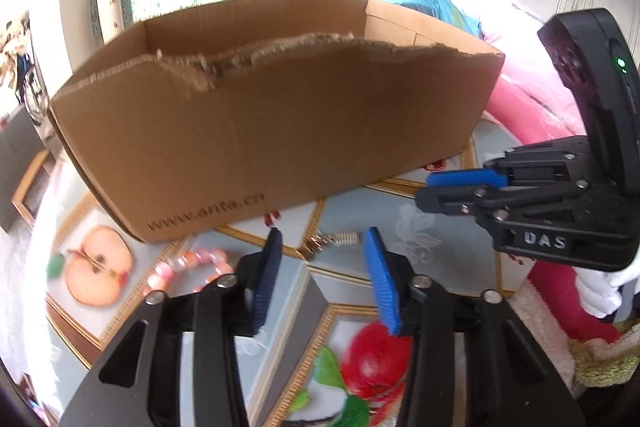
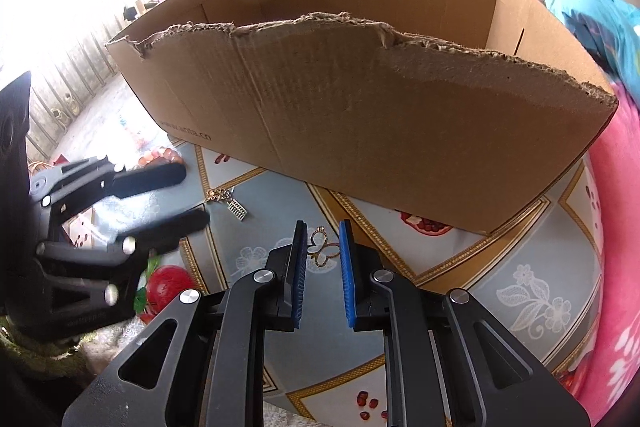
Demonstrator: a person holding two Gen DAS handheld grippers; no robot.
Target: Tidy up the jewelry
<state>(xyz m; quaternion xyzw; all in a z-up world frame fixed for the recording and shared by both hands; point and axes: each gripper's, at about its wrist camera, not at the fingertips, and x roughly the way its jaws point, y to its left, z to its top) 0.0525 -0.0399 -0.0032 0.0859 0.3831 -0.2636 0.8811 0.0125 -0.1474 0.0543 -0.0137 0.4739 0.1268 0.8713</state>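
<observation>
Here, a torn-edged cardboard box [image 2: 360, 99] is seen standing on the fruit-patterned tablecloth [image 2: 500, 267], its long side turned toward both cameras. In the right wrist view, the right gripper [image 2: 323, 275] is held with its blue pads parted and nothing between them, and a gold butterfly pendant [image 2: 325, 250] is seen lying on the cloth in the gap just past the fingertips. Further left on the cloth, a gold charm piece [image 2: 228, 201] is seen near the box's lower front edge. In the left wrist view, the left gripper [image 1: 322, 281] is likewise held apart and empty, with that gold charm [image 1: 330, 239] lying just beyond its fingertips. A pink beaded bracelet [image 1: 188, 267] is seen resting to the left of the fingers, below the box's near corner.
</observation>
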